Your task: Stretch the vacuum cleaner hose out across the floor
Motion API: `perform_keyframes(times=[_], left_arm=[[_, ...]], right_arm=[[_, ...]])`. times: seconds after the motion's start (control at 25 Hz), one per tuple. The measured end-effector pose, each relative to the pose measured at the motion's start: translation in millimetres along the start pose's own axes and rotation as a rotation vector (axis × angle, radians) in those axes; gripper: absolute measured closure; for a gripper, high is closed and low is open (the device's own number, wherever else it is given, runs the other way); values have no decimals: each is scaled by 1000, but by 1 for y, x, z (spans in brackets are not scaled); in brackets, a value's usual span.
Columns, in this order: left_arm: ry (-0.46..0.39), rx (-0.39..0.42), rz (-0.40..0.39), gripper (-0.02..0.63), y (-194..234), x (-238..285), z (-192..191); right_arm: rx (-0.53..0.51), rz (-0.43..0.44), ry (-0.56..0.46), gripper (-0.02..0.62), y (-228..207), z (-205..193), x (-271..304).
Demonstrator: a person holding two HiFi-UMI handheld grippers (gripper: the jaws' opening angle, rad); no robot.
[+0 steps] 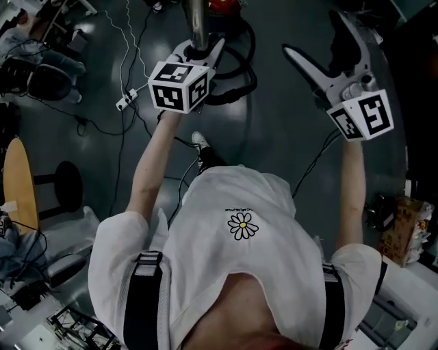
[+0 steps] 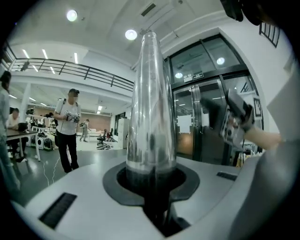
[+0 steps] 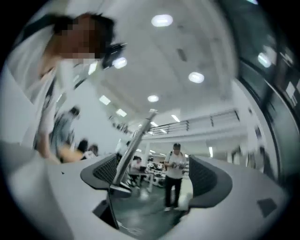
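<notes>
Dark workshop floor (image 1: 287, 137), head view: black hose (image 1: 241, 68) lying in loops beside a red vacuum cleaner (image 1: 222, 5), not drawn out. The left gripper (image 1: 202, 49) is clamped on the hose's metal tube (image 1: 198, 20), probably as a rigid handle for pulling. The right gripper (image 1: 311, 31) is spread and well apart from the tube. Left gripper view: the tube (image 2: 150, 108) stands upright, pinched between the jaws. Right gripper view: the jaws are apart and hold nothing; the tube (image 3: 133, 147) shows beyond them, with a bystander (image 3: 174, 173) behind.
</notes>
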State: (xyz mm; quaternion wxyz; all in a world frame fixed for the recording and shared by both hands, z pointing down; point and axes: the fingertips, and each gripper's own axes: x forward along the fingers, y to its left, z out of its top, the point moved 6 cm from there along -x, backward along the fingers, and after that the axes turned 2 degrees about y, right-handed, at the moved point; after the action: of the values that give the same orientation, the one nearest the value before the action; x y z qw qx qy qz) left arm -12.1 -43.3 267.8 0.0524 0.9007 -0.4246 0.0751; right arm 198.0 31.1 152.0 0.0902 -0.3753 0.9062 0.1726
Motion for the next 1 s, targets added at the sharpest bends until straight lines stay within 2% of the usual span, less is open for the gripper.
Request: perform_keyframes(times=[0.12,0.2,0.32,0.44,0.52,0.68,0.8,0.92,0.96,1.0], left_arm=[[-41,-31,21,525,0,-13,8],[-77,-87,21,525,1,-22,13],[-139,-181,17,525,6,-35,21],[-191,-261,27,525,17,-47,28],[-213,-304,29,525,22,-54,31],[-232,-400,-13,526,22,-54,31],[-242,-470,-47,535,18,-51,29],[-232,-511,-88,540,14,-48,19],[-233,-521,-107,540,12,-48,17],[-241,-533,-128,543,11,-47,17]], right_arm=[[769,-147,9,100,2,-117,-32],[1141,-172,53,100,35,-191,-49],[1497,-222,119,100,88,-280,-73],[1807,-272,81,100,126,-335,-89],[1942,-284,16,100,139,-350,-85],[2054,-266,-182,100,141,-355,-55],[2103,-178,-336,100,140,-345,-26],[2116,-41,-471,101,133,-322,-8],[2122,-23,-514,107,127,-314,-7],[2125,-40,-565,213,119,-307,-10]])
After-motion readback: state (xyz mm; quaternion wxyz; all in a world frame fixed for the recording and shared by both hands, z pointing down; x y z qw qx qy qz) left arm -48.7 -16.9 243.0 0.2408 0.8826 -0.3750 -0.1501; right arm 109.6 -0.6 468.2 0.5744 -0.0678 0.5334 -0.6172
